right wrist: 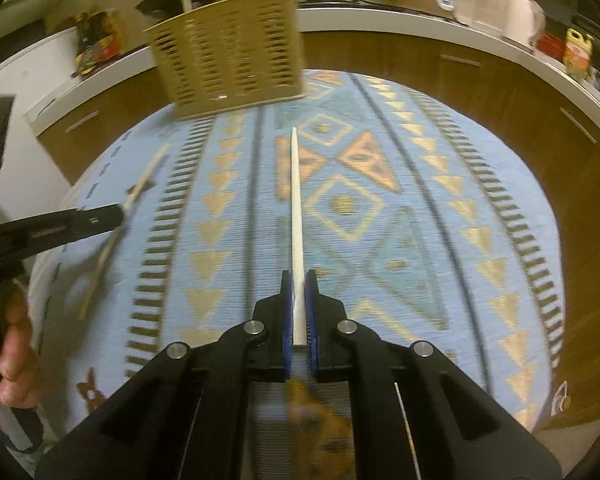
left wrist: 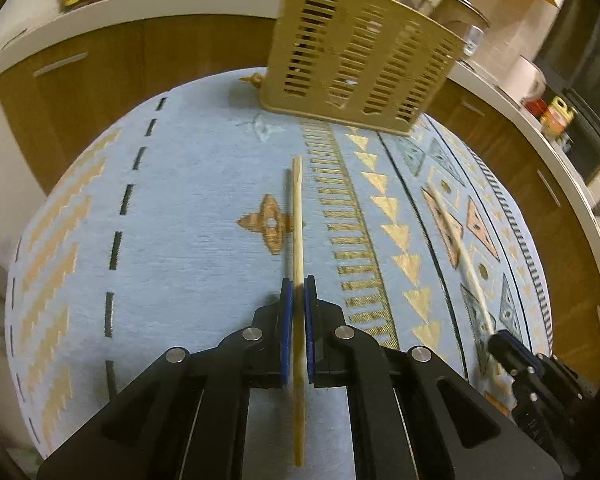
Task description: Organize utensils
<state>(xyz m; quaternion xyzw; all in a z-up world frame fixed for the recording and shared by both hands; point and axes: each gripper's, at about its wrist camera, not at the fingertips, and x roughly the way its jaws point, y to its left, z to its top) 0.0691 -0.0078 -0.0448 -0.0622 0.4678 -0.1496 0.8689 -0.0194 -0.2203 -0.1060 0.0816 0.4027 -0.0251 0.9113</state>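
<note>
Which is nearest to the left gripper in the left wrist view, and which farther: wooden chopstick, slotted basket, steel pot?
1. Wooden chopstick, clamped in the left gripper.
2. Slotted basket, on the cloth's far edge.
3. Steel pot, behind it on the counter.

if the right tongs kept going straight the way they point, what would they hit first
Probably the tablecloth: the right tongs and their white chopstick angle down at it. The slotted basket sits farther off, left of that line.
</note>
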